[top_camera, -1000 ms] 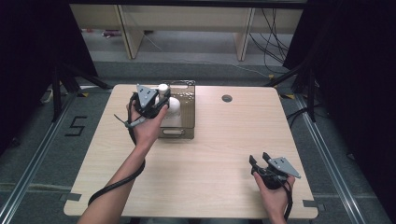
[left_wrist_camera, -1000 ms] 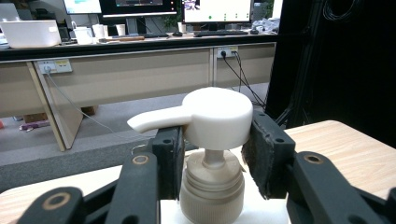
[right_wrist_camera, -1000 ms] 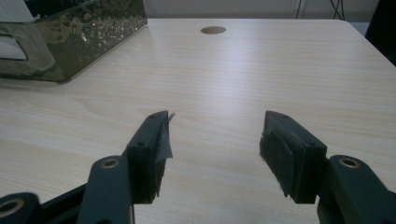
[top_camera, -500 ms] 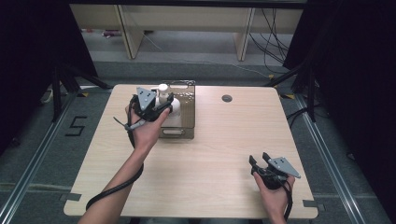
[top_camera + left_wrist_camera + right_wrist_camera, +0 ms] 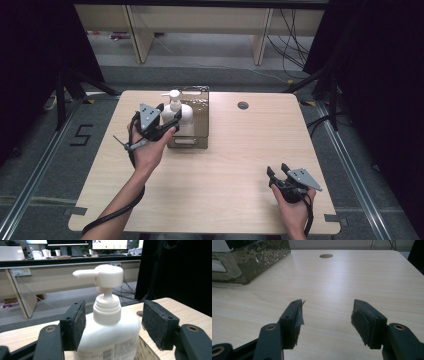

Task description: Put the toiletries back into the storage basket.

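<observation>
A white pump bottle [image 5: 107, 327], standing in the dark tray [image 5: 200, 120] at the table's [image 5: 225, 165] far left, is being bracketed by the spread left gripper [image 5: 113, 325], while the right gripper [image 5: 327, 322] is being held agape near the front right corner.

A light wooden desk [image 5: 215, 165] with a round cable hole [image 5: 243, 105] stands on grey carpet [image 5: 45, 170]. Black curtains [image 5: 380, 75] hang at both sides. Beyond it stand pale wooden furniture legs [image 5: 135, 35], with loose cables [image 5: 292, 30] on the floor.
</observation>
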Tool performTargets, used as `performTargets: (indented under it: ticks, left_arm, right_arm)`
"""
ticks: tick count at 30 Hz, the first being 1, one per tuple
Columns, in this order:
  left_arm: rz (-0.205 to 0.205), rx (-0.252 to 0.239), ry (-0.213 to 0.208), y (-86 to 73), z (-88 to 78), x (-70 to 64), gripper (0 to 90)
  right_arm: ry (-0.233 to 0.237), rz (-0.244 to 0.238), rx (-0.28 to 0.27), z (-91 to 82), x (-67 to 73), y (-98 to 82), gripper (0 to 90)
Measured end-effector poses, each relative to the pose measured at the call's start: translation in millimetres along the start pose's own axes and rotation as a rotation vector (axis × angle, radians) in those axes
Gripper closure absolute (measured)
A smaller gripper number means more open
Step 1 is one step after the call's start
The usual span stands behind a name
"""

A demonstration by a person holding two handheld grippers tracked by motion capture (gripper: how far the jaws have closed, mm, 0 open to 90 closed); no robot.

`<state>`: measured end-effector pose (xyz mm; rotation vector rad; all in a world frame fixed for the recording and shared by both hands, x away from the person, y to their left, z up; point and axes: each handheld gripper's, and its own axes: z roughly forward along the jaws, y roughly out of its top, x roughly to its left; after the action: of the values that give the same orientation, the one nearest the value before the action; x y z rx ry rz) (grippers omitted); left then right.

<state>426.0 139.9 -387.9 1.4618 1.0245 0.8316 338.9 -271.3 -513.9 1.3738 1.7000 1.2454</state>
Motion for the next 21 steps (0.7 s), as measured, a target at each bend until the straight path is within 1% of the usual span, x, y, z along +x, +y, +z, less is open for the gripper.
performTargets:
  ticks: [1, 2, 3, 5, 6, 7, 8, 9, 10, 11, 12, 13, 15, 17, 18, 19, 20, 21]
  left_arm:
    - [0.006, 0.006, -0.002, -4.8, -5.6, 2.7, 34.7]
    - [0.006, 0.006, -0.002, -4.8, -5.6, 2.7, 34.7]
    - [0.003, 0.008, -0.002, -10.7, -11.5, 6.1, 34.7]
    - [0.001, 0.015, 0.0, -17.7, -17.6, 10.4, 34.7]
    - [0.001, 0.015, 0.0, -17.7, -17.6, 10.4, 34.7]
    - [-0.005, 0.016, -0.001, -20.9, -19.8, 12.4, 34.7]
    - [0.005, 0.017, 0.001, -27.4, -24.1, 15.8, 34.8]
    - [0.005, 0.017, 0.001, -27.4, -24.1, 15.8, 34.9]
    - [0.009, 0.024, 0.004, -33.4, -27.7, 18.2, 35.0]
    - [0.009, 0.024, 0.004, -33.4, -27.7, 18.2, 34.9]
    - [0.008, 0.027, 0.002, -37.8, -30.0, 20.2, 35.0]
    - [0.006, 0.037, 0.002, -45.2, -34.1, 23.9, 35.2]
    - [0.005, 0.047, 0.008, -52.8, -38.0, 28.3, 35.5]
    - [0.001, 0.058, 0.017, -60.4, -42.2, 32.3, 35.6]
    - [-0.001, 0.06, 0.022, -64.4, -44.3, 34.0, 35.6]
    - [0.0, 0.061, 0.025, -68.8, -46.2, 35.6, 35.8]
    - [0.0, 0.061, 0.025, -68.8, -46.2, 35.6, 36.0]
    - [-0.001, 0.071, 0.027, -77.3, -49.5, 38.2, 36.1]
  right_arm:
    - [-0.001, -0.001, 0.004, -0.4, 0.2, 0.1, 42.5]
    - [-0.001, -0.001, 0.004, -0.4, 0.2, 0.1, 42.5]
    - [-0.016, -0.016, 0.006, -1.4, -0.2, 0.5, 42.5]
    - [-0.017, -0.016, 0.005, -1.4, -0.2, 0.5, 42.5]
    - [-0.014, 0.026, 0.012, -1.7, 2.8, -0.1, 42.5]
    - [-0.014, 0.027, 0.012, -1.7, 2.8, -0.1, 42.5]
    - [-0.017, -0.015, 0.006, -1.4, -0.2, 0.5, 42.5]
    - [-0.017, -0.015, 0.006, -1.4, -0.2, 0.5, 42.5]
    - [-0.018, -0.016, 0.005, -1.3, 0.0, 0.5, 42.5]
    - [-0.018, -0.016, 0.005, -1.3, 0.0, 0.5, 42.5]
    - [-0.019, -0.01, 0.006, -1.5, 0.5, 0.4, 42.4]
    - [-0.016, 0.03, 0.013, -1.8, 3.1, 0.0, 42.4]
    - [-0.016, 0.031, 0.013, -1.9, 3.0, -0.1, 42.3]
    - [-0.015, 0.025, 0.012, -1.7, 3.1, -0.1, 42.3]
    - [-0.03, -0.009, -0.003, -0.5, 1.2, -0.1, 42.3]
    - [-0.034, 0.031, 0.021, -2.7, 4.5, 0.0, 42.3]
    - [-0.034, 0.031, 0.021, -2.7, 4.5, 0.0, 42.3]
    - [-0.032, 0.034, 0.018, -2.6, 4.7, -0.2, 42.2]
